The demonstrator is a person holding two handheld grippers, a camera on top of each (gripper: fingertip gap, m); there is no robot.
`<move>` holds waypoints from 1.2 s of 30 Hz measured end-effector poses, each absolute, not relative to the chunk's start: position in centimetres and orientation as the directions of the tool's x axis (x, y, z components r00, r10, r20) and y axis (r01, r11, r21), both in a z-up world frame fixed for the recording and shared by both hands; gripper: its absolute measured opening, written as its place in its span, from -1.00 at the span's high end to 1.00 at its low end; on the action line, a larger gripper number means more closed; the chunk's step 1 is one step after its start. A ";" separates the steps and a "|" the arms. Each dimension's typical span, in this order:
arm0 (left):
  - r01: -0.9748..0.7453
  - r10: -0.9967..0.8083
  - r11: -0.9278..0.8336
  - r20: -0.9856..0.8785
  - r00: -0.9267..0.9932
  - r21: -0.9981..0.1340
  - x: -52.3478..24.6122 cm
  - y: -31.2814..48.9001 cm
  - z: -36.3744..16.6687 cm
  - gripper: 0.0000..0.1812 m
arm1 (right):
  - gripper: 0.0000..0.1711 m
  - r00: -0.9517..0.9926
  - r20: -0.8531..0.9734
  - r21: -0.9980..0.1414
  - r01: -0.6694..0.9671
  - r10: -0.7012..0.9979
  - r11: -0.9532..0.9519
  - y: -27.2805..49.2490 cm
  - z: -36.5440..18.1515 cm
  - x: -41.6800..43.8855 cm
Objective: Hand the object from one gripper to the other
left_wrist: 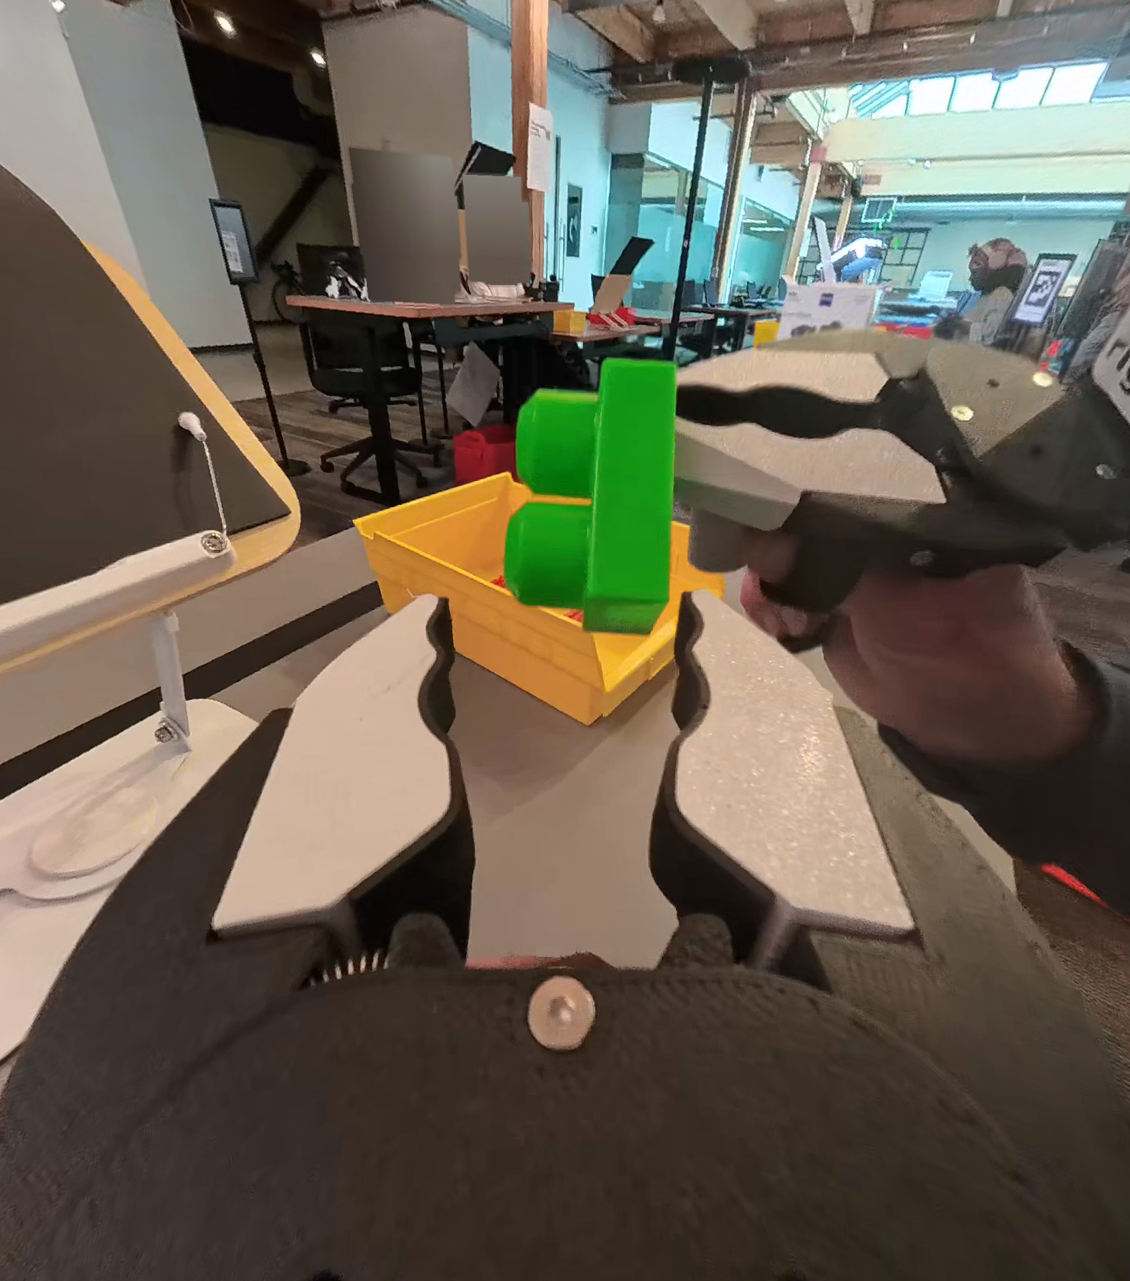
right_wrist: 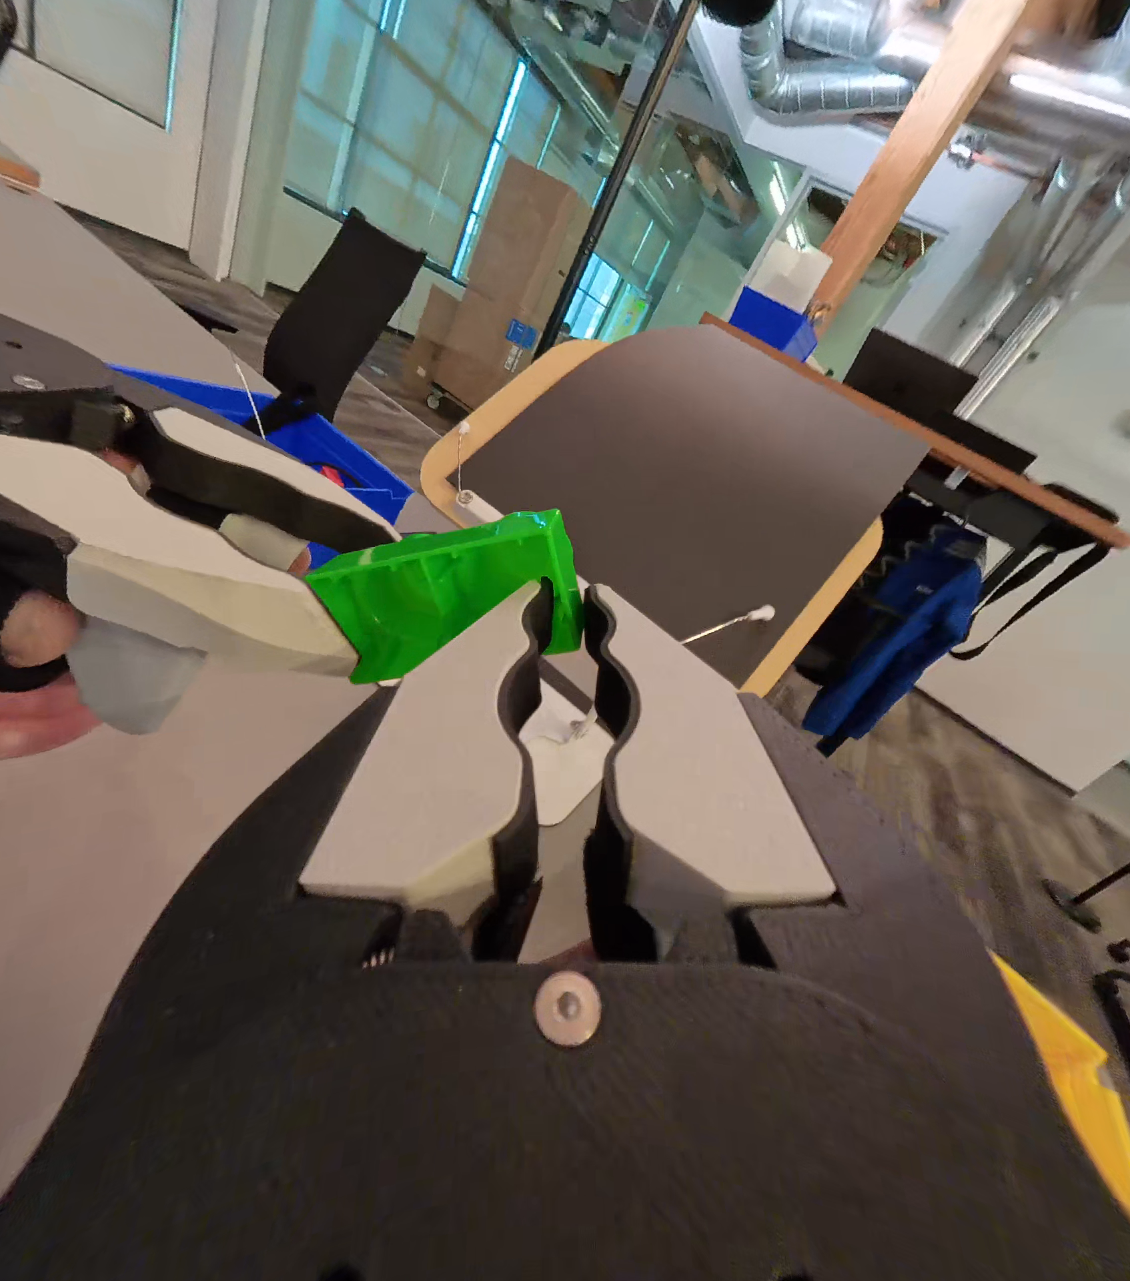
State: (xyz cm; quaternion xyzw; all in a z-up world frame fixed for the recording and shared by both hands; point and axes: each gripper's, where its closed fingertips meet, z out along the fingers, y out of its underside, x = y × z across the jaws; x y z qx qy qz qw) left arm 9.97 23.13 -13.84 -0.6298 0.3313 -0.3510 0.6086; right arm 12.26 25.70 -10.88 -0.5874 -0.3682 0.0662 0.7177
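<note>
A green brick (left_wrist: 624, 485) with two round studs hangs in the air above a yellow bin (left_wrist: 534, 665), long side upright and studs pointing left. My right gripper (left_wrist: 676, 423) comes in from the right and is shut on the brick's edge. In the right wrist view it (right_wrist: 566, 603) pinches one end of the brick (right_wrist: 437, 589). My left gripper (left_wrist: 563, 602) is open, its fingertips on either side of the brick's lower end and apart from it. In the right wrist view the left gripper (right_wrist: 368, 596) straddles the brick's other end.
The yellow bin stands on a grey table (left_wrist: 548, 832). A dark board with a wooden rim (left_wrist: 63, 416) on a white stand is to the left. A blue bin (right_wrist: 340, 443) lies behind the left gripper. A person's hand (left_wrist: 929, 665) holds the right gripper. Spacing between my two grippers at the tips: around 5 cm.
</note>
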 end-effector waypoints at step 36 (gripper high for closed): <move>-0.026 -0.900 -0.096 0.076 0.429 -0.995 11.2 22.2 -13.5 0.77 | 0.90 0.211 0.952 -0.301 0.776 0.222 0.553 24.1 -10.2 10.4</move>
